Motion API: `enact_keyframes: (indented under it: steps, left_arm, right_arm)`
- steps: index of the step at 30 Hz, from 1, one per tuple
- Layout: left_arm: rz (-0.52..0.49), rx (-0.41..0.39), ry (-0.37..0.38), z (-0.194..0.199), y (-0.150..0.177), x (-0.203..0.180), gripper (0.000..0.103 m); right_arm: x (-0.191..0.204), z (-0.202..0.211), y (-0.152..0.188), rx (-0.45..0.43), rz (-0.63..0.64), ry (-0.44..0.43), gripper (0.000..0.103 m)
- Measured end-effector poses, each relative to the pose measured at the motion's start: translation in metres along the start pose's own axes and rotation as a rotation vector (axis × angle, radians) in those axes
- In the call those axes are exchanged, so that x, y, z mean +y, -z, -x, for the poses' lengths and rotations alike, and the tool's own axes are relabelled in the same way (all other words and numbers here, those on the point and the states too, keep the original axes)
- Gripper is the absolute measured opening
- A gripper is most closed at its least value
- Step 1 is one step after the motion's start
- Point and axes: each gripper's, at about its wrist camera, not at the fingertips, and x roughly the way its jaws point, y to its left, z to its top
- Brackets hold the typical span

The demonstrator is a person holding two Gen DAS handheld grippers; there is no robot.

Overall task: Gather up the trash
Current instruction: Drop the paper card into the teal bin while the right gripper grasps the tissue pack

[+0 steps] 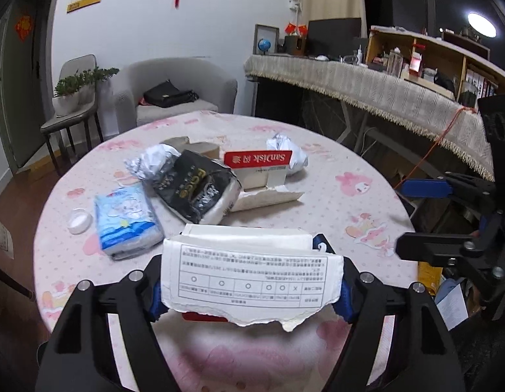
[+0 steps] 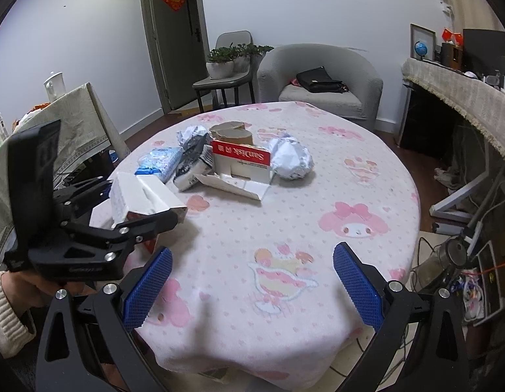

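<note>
Torn white carton [image 1: 252, 277], printed with a table of small text, sits pinched between the blue pads of the left gripper [image 1: 251, 289], held above the near edge of the round table [image 1: 334, 202] with its pink cartoon cloth; right gripper [image 2: 252, 281] hovers with jaws spread wide and nothing between them, over the near right of the cloth; beyond the carton the remaining litter lies clustered mid-table: one blue tissue pack [image 1: 126, 219] at left, one black wrapped pack [image 1: 197, 189] beside it, one red-and-white SanDisk card box [image 1: 262, 170] torn open, two crumpled foil balls [image 1: 154, 163], one brown cardboard roll [image 1: 200, 147] at the far side, one small white lid [image 1: 79, 220] far left; one grey armchair [image 1: 177, 88] with a black bag [image 1: 169, 94] stands behind the table.
</note>
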Motion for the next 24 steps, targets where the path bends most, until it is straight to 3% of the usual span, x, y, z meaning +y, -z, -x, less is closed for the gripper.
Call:
enact_keyframes:
  steps: [6, 13, 17, 21, 24]
  left_arm:
    - [0.027, -0.025, -0.061, 0.023, 0.004, 0.022, 0.078]
    - [0.154, -0.057, -0.154, 0.059, 0.011, 0.079, 0.078]
    - [0.197, -0.081, -0.241, 0.082, 0.017, 0.108, 0.078]
    - [0.256, -0.083, -0.263, 0.1, 0.024, 0.134, 0.078]
    - [0.295, -0.078, -0.283, 0.111, 0.03, 0.151, 0.078]
  right_arm:
    - [0.022, -0.009, -0.013, -0.008, 0.027, -0.03, 0.095]
    - [0.068, -0.031, -0.035, -0.007, 0.057, -0.099, 0.086]
    - [0.096, -0.055, -0.048, 0.018, 0.061, -0.14, 0.086]
    - [0.117, -0.078, -0.06, 0.046, 0.065, -0.146, 0.085]
    - [0.131, -0.099, -0.068, 0.08, 0.056, -0.147, 0.079]
